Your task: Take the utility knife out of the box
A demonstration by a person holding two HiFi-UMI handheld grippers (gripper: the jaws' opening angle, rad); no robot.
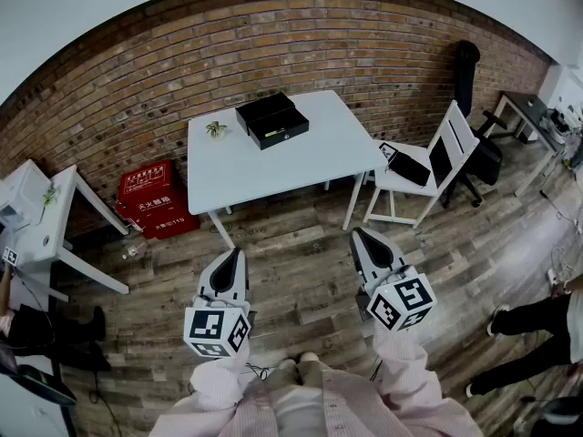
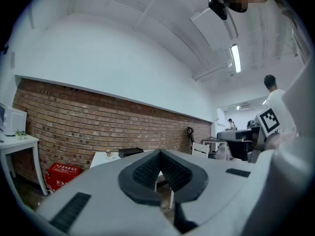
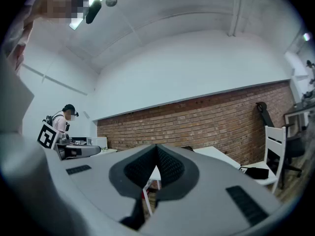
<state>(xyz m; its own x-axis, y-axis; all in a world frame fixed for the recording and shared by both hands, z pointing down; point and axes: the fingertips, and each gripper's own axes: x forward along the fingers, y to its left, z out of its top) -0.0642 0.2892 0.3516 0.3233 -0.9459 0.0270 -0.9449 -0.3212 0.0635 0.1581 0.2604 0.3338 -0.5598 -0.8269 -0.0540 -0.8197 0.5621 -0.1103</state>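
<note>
Box (image 1: 271, 120), possibly open, lies beyond left gripper (image 1: 239, 252) and right gripper (image 1: 357, 234).

The right gripper (image 3: 156, 150) showed grey jaws with black ribbed pads, closed tip to tip with nothing between them. Beyond them ran a red-brown brick wall (image 3: 211, 119) under a plain white upper wall (image 3: 187, 68). A white table (image 3: 219, 154) showed just right of the jaw tips. Farther right, a white chair (image 3: 273, 144) carried a flat black object (image 3: 256, 171) on its seat. At the left, the left gripper (image 3: 96, 150) pointed level, and a person (image 3: 63, 119) in a dark cap stood behind it.
</note>
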